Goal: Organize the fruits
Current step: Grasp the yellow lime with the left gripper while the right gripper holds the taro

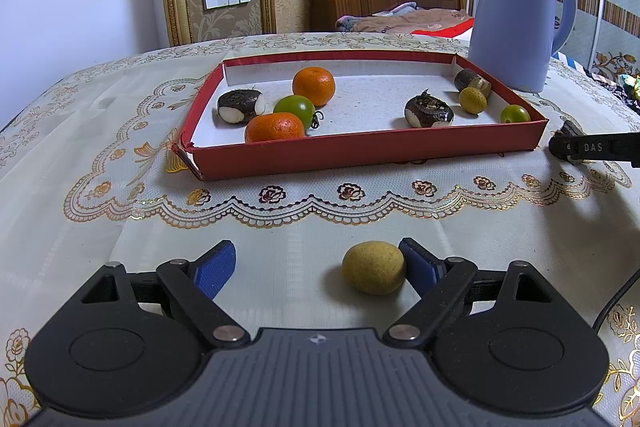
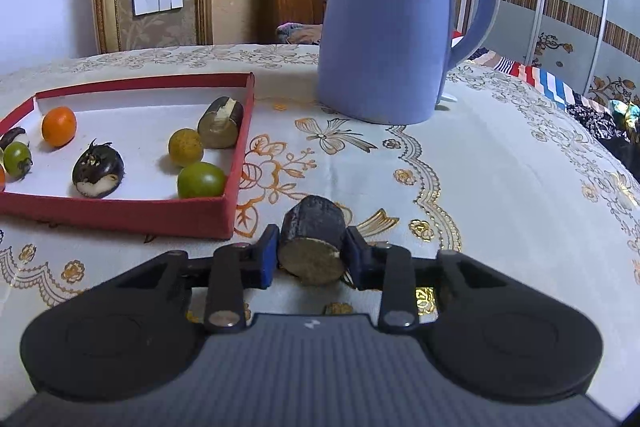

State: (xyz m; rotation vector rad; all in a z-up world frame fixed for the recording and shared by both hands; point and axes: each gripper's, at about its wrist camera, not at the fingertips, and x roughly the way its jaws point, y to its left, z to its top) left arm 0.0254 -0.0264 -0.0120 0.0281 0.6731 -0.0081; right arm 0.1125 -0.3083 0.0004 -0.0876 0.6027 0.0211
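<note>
Your left-hand black plastic gripper (image 1: 316, 265) carries two bright blue rubber-faced finger pads (image 1: 212, 269) on black linkage bars joined by round silver pivot pins. Its ribbed grey centre plate bears a small white logo between two round black housings. Your right-hand black plastic gripper (image 2: 310, 255) is built alike; from outside, white letters "DAS" mark its finger.
</note>
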